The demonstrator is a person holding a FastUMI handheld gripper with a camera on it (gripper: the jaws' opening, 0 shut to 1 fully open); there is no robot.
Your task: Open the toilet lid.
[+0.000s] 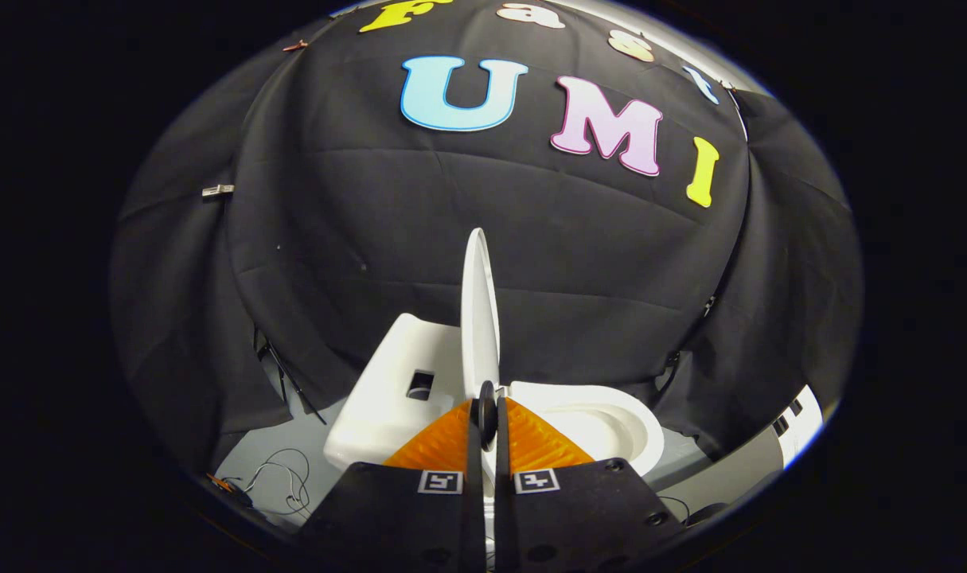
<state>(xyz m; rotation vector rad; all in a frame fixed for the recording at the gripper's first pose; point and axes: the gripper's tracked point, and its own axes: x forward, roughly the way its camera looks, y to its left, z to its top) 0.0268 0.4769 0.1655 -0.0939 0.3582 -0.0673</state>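
Hand-held gripper (pixel 487 420): fingers nearly pressed together, pinching the lower edge of the toilet lid (pixel 478 318) between them. Lid stands upright, seen edge-on, rising just ahead of the fingertips. Tank (pixel 387 382) lies left of the lid, open bowl (pixel 610 422) right of it. Loose wires (pixel 284 477) on the floor (pixel 308 414), left of the toilet.

no words or numbers to read here; the gripper (pixel 487 414) bears two small square black-and-white marks.
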